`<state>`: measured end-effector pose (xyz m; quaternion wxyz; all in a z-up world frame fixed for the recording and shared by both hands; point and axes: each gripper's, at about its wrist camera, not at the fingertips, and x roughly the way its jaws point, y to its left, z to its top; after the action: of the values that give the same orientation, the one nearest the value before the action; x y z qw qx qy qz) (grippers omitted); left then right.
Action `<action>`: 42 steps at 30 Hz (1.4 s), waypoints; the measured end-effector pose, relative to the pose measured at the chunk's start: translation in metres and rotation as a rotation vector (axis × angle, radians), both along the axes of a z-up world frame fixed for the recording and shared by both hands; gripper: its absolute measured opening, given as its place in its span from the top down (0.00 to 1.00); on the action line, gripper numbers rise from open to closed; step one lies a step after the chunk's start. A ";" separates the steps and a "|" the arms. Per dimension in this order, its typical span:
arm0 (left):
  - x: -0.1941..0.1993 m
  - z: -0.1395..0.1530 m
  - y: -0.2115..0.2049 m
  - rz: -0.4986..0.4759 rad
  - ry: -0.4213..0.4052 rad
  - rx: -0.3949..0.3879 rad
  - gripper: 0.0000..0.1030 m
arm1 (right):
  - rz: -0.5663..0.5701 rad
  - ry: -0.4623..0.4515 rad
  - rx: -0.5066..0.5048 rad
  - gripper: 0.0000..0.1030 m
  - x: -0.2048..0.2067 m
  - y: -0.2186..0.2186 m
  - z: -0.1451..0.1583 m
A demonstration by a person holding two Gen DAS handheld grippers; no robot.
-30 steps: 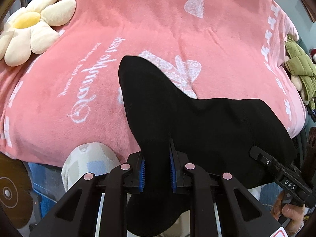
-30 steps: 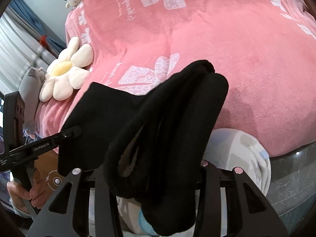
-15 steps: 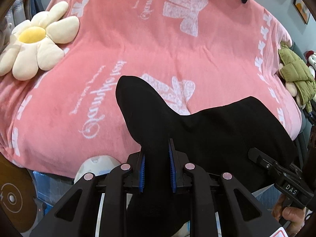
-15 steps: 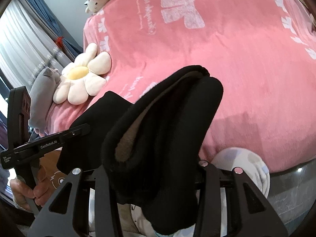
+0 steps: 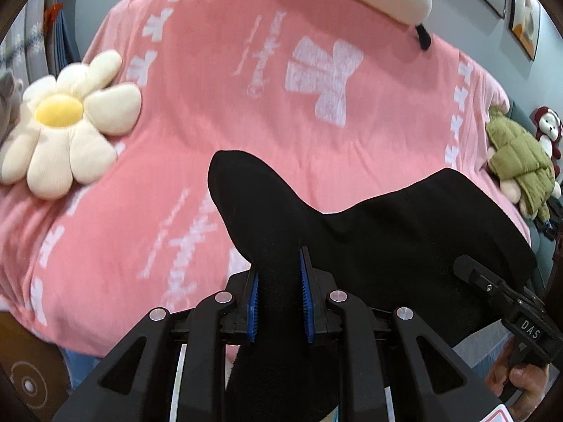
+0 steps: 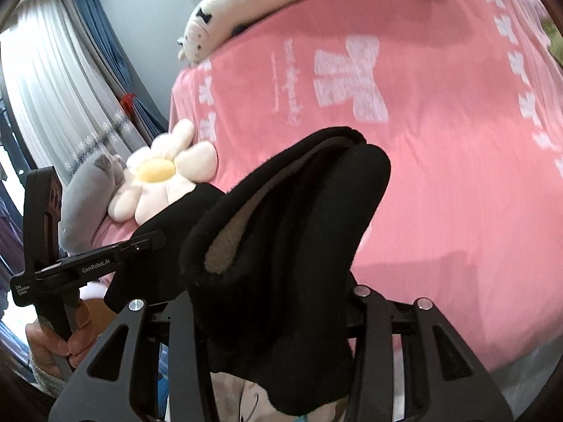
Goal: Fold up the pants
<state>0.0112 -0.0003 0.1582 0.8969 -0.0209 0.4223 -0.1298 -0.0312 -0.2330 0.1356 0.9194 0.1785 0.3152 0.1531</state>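
The black pants (image 5: 404, 242) hang stretched between my two grippers above the near edge of the pink bed. My left gripper (image 5: 279, 281) is shut on one bunched end; its blue pads (image 5: 253, 302) press the cloth from both sides. My right gripper (image 6: 281, 281) is shut on the other end of the pants (image 6: 292, 232), a thick fold with a beige fleece lining showing. The cloth hides the right fingertips. The right gripper also shows in the left wrist view (image 5: 499, 299), and the left gripper shows in the right wrist view (image 6: 95, 260).
The pink blanket (image 5: 246, 112) with white bows covers the bed. A flower cushion (image 5: 67, 126) lies at its left, a green plush turtle (image 5: 520, 161) at the right edge, a long cow plush (image 6: 274, 10) along the far side, a grey plush (image 6: 84, 200) by the curtains.
Both grippers have lifted the pants higher and tilted up, so more of the far side of the bed and the wall show. Both grips are unchanged.
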 end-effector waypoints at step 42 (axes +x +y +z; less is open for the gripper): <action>0.225 0.048 -0.029 0.007 -0.287 0.067 0.83 | -0.042 -0.225 0.025 0.63 0.226 -0.032 0.034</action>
<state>0.2362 -0.0298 0.2067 0.9487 0.0262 0.2938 -0.1143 0.1947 -0.2652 0.1699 0.9497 0.1780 0.2044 0.1567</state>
